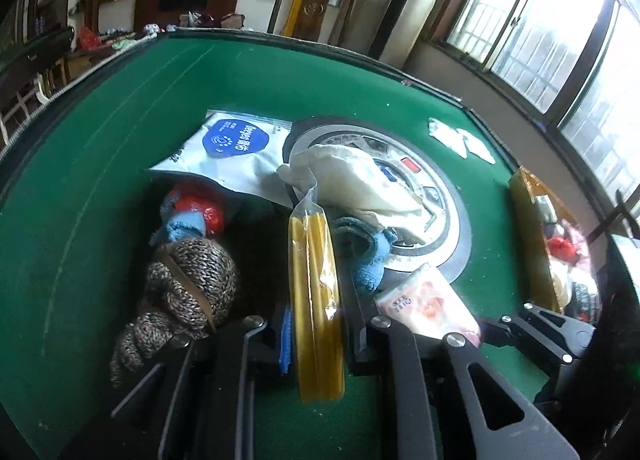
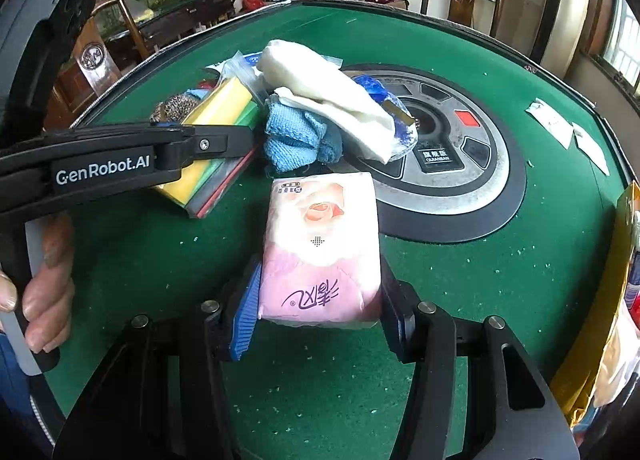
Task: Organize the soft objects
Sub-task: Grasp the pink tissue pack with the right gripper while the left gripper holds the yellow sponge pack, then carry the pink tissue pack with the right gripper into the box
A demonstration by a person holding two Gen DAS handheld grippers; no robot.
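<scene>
A clear bag of yellow cloths stands on edge between my left gripper's fingers, which are shut on it. The right wrist view shows that same bag with yellow and green layers, and the left gripper clamped across it. My right gripper is shut on a pink tissue pack; both pads press its sides, and it rests on the green felt table. The tissue pack lies just right of the bag. A white cloth lies over a blue cloth.
A brown knitted piece, a red and blue item and a white pouch with a blue label lie left of the bag. The table's round centre panel is behind. A yellow bag stands at the right edge. A hand holds the left gripper's handle.
</scene>
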